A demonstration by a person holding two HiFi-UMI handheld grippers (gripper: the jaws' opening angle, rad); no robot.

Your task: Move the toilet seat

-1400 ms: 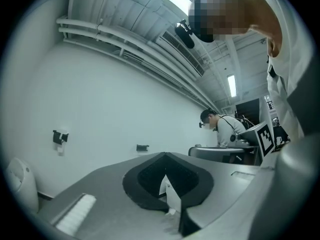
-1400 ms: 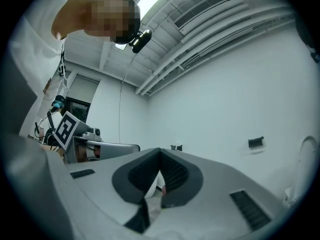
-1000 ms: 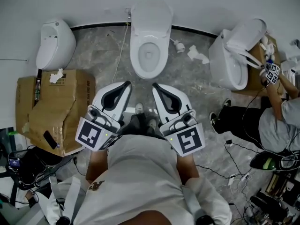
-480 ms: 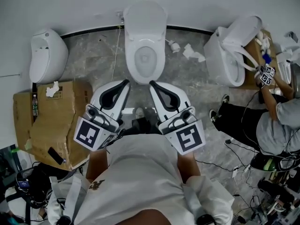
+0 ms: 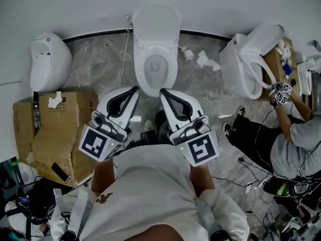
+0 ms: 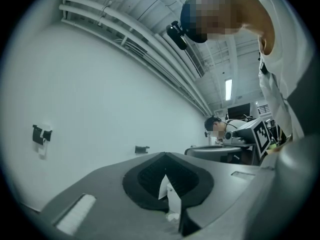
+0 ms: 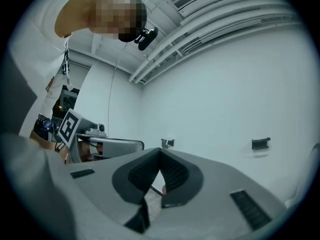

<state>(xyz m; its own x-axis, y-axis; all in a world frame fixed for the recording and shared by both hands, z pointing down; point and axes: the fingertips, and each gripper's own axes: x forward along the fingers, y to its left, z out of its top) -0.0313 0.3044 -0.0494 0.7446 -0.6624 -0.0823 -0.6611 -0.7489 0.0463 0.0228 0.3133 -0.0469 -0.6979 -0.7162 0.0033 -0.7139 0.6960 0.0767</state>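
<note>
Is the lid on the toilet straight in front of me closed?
No, the lid stands raised at the back by the wall, and the open bowl shows plainly in the head view.

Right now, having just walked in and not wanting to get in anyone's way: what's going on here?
A person in a white shirt stands facing the middle white ceramic toilet, whose lid is raised. They hold the left tool and the right tool side by side close to the body. Both tools are shut and empty, short of the toilet, and neither touches it. At the right, a second person works at another white toilet.
</note>
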